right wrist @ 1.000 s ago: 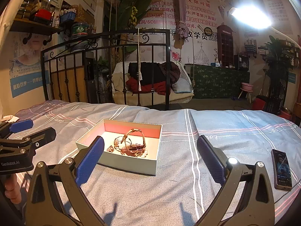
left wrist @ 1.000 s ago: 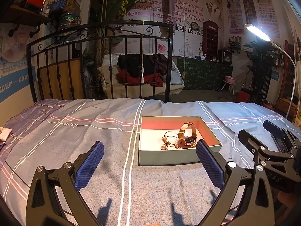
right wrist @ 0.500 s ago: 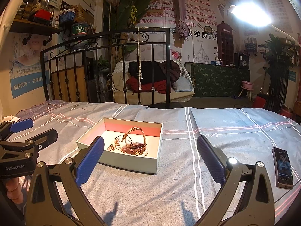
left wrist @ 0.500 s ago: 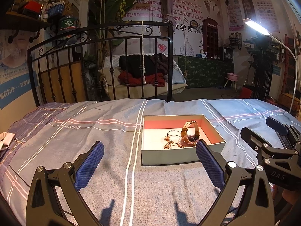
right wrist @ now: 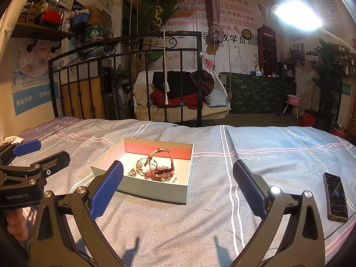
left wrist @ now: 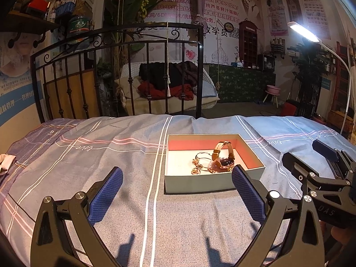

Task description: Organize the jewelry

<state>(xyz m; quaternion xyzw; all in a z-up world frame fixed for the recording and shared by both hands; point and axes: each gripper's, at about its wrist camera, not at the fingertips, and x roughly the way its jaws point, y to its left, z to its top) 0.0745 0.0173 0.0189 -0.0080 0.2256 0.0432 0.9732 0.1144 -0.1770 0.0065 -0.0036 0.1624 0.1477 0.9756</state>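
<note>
A shallow pale green box (left wrist: 195, 183) (right wrist: 155, 191) with a pink inner wall sits on the grey striped bedspread. Inside it lie a watch with a tan strap (left wrist: 223, 153) (right wrist: 163, 160), gold chains (left wrist: 198, 164) (right wrist: 139, 169) and a pearl string (right wrist: 171, 176). My left gripper (left wrist: 176, 185) is open with nothing between its blue pads, just short of the box's near wall. My right gripper (right wrist: 176, 183) is also open and holds nothing, with the box ahead to its left. Each gripper shows at the edge of the other's view: the right gripper (left wrist: 322, 164) and the left gripper (right wrist: 33, 158).
A dark phone (right wrist: 336, 197) lies on the bedspread at the right. A black iron bed frame (left wrist: 120, 44) stands along the far edge. A lit lamp (left wrist: 303, 32) arches over the right side. A hand (right wrist: 15, 222) grips the left tool.
Both views have drifted slightly; the box now sits a little more to the right in the left wrist view. Both grippers stay open.
</note>
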